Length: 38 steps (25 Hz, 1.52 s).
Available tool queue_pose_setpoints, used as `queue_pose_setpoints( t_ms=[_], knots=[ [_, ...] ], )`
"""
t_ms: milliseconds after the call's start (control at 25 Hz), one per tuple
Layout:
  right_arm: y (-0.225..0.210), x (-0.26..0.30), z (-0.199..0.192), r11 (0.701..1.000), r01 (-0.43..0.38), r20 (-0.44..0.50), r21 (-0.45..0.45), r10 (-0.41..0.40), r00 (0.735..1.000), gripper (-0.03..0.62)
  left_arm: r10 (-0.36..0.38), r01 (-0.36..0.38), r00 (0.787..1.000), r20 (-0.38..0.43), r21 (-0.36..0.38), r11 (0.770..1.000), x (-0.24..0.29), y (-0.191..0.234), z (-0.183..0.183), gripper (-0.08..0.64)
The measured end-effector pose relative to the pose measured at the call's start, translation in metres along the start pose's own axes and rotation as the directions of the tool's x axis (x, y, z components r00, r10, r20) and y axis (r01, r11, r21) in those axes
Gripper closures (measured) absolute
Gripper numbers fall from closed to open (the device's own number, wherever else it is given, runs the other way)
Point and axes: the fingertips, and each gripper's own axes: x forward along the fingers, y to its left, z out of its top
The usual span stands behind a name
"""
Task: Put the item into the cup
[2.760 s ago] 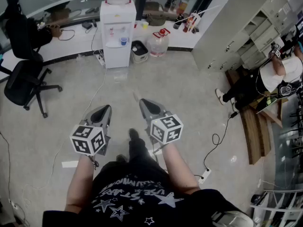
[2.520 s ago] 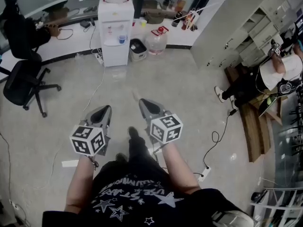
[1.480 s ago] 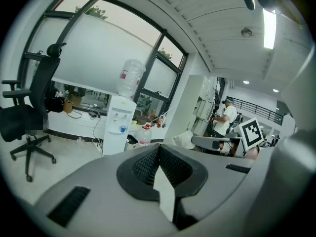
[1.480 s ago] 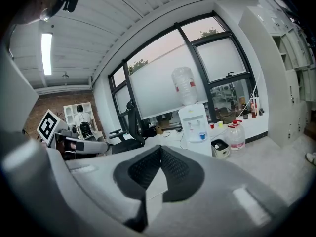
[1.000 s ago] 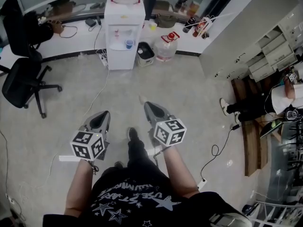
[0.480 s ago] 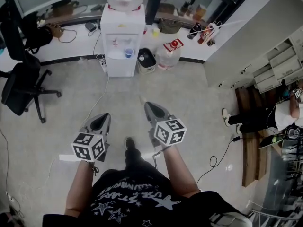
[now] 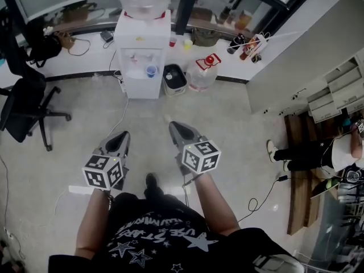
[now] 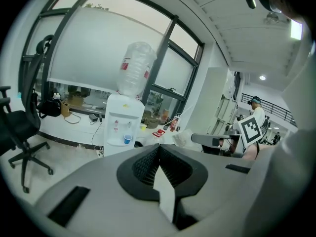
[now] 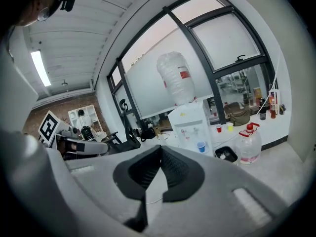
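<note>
I stand on an office floor, holding both grippers out in front of me above it. My left gripper point(image 7: 121, 135) is shut with nothing between its jaws, and my right gripper point(image 7: 173, 125) is shut and empty too. Ahead stands a white water dispenser point(image 7: 143, 50) with a small blue cup point(image 7: 150, 71) on its tray. The left gripper point(image 8: 159, 147) view shows the blue cup point(image 8: 128, 139) far beyond the jaws. From the right gripper point(image 9: 160, 148) view the blue cup point(image 9: 201, 146) is also distant. A red cup point(image 9: 218, 128) and a yellow cup point(image 9: 229, 126) sit on the counter. No loose item shows.
A black office chair point(image 7: 23, 107) stands to the left. A black bin point(image 7: 174, 79) and a large water jug point(image 7: 202, 73) sit right of the dispenser. White cabinets point(image 7: 296, 56) rise at the right, with a seated person point(image 7: 307, 152) beyond. Cables point(image 7: 122, 118) cross the floor.
The dispenser has drawn nearer as the person steps forward. Both grippers stay shut and level in front of the body.
</note>
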Motion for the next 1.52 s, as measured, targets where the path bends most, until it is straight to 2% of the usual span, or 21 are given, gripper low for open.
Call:
queue_pose_setpoints(
  t_ms=[240,400,760,1240,1520],
  knots=[
    [-0.013,0.003,0.002,1.0,-0.004,0.0,0.007,0.004,1.0,0.591,-0.011,0.01,1.0,0.014,0.018,1.0,0.02,-0.004,0.01,0.555],
    [-0.023,0.009,-0.001,1.0,0.022,-0.014,0.02,-0.021,1.0,0.591,-0.014,0.014,1.0,0.013,0.0,1.0,0.027,0.004,0.012,0.555],
    [-0.044,0.039,0.007,0.998,0.067,-0.042,0.022,-0.066,0.997,0.591,-0.044,0.044,0.999,-0.009,-0.019,0.999,0.065,0.042,0.021,0.555],
    [-0.088,0.146,0.029,0.988,0.141,-0.088,0.059,-0.136,0.987,0.591,-0.073,0.071,0.994,-0.08,-0.029,0.997,0.135,0.132,0.059,0.555],
    [-0.103,0.202,0.028,0.983,0.17,-0.128,0.073,-0.16,0.979,0.591,-0.1,0.096,0.987,-0.125,-0.037,0.995,0.167,0.176,0.068,0.555]
  ],
)
